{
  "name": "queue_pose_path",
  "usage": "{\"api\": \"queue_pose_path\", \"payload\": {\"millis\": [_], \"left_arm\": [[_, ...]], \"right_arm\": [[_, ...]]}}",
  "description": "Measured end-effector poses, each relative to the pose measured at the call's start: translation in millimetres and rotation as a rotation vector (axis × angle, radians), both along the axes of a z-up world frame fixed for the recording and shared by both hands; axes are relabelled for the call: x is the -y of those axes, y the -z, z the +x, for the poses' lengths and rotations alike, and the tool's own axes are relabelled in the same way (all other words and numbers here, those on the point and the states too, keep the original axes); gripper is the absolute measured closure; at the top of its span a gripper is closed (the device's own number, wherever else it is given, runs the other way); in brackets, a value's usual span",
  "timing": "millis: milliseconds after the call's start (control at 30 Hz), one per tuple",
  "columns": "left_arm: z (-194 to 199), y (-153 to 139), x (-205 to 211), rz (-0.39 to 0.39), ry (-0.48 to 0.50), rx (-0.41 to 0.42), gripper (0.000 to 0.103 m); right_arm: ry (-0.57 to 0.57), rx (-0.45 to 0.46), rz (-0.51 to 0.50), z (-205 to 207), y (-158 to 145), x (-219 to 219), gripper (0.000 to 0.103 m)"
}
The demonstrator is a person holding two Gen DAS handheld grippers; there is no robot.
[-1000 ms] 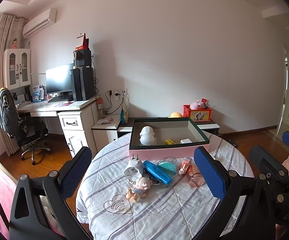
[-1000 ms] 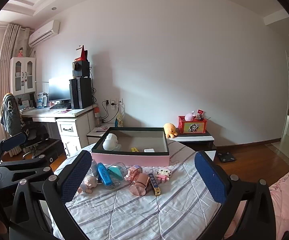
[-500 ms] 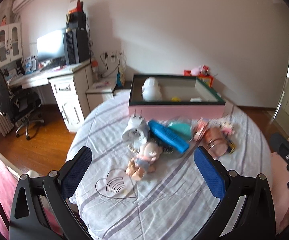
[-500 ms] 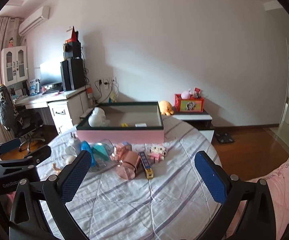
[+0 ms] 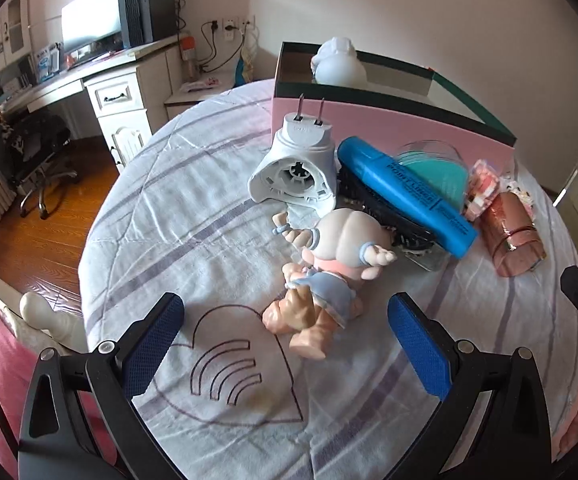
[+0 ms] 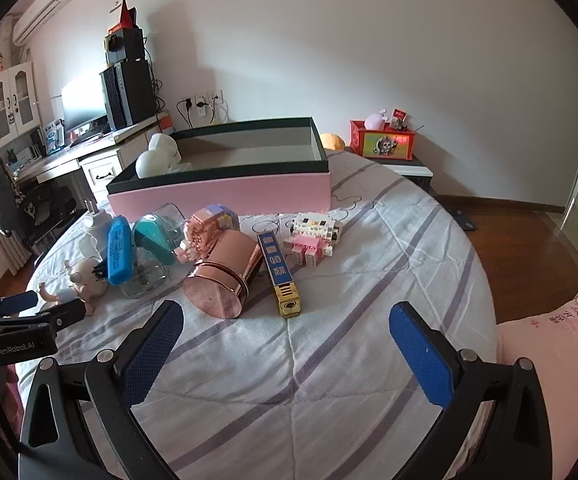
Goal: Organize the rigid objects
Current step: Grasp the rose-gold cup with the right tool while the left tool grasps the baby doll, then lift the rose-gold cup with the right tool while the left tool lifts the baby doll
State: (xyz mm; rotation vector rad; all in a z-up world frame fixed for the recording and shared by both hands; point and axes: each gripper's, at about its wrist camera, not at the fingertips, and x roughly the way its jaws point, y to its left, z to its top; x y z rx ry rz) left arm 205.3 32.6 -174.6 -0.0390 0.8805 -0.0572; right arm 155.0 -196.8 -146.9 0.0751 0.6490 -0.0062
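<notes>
Left gripper (image 5: 285, 344) has closed in on doll (image 5: 325, 276).

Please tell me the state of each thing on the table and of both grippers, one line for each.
left gripper: open, empty, just before the doll
right gripper: open, empty
doll: lying down
white plug: lying, prongs up
blue marker: capped, resting on other things
rose-gold can: on its side
pink box: open, white figure inside
yellow bus: lying flat
</notes>
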Motion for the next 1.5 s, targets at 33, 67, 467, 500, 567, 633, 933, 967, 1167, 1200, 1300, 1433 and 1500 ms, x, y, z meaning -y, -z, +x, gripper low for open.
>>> {"api": "queue_pose_path", "payload": {"millis": [33,67,467,500,567,633,933,967,1167,1200,1300,1433,1500], "left_arm": [[3.1,1.3,1.1,0.002,-0.003,-0.001,0.002],[6.2,2.3,3.0,0.013,-0.002,-0.003,0.004],[0.4,-6.3,12.5,0.031,0.006,0.057,0.050],[0.0,-7.1,12.2,0.032,0.007,0.061,0.050],[-5.6,-10.9,11.7,0.032,0.013,0.074,0.050],[-9.2,-13.1,10.8,0.033,0.015,0.084,0.050],[-11.3,-23.2,5.4,0.014,0.013,0.111,0.050],[-11.4,-26.4,7.0,0.018,0.017,0.123,0.055],[-7.3,-39.4,14.9,0.028,0.041,0.147,0.063],[-6.6,-37.5,14.7,0.027,0.045,0.137,0.063],[-9.8,-30.4,8.5,-0.017,0.053,0.107,0.063],[-18.7,-22.3,4.8,-0.040,0.075,0.081,0.062],[-19.9,-15.6,7.5,-0.033,0.080,0.060,0.062]], "right_arm": [[-0.001,-0.007,0.003,3.0,1.7,0.8,0.000],[0.000,-0.016,0.004,6.4,3.3,1.6,0.000],[-0.022,-0.046,0.027,31.4,6.5,1.1,0.000],[-0.029,-0.036,0.025,32.0,4.4,-2.6,0.000],[-0.049,-0.025,0.020,35.3,0.7,-12.1,0.004],[-0.081,-0.027,0.034,42.9,-0.4,-21.3,0.030],[-0.098,-0.153,0.066,77.2,21.0,-33.9,0.047],[-0.102,-0.152,0.071,78.8,21.7,-32.9,0.049],[-0.123,-0.137,0.076,77.5,20.3,-28.7,0.053],[-0.125,-0.132,0.077,75.5,18.8,-27.4,0.054],[-0.138,-0.127,0.070,66.8,16.5,-26.2,0.054],[-0.161,-0.102,0.100,51.6,11.3,-21.8,0.054],[-0.174,-0.095,0.108,47.7,8.1,-21.4,0.054]]}}
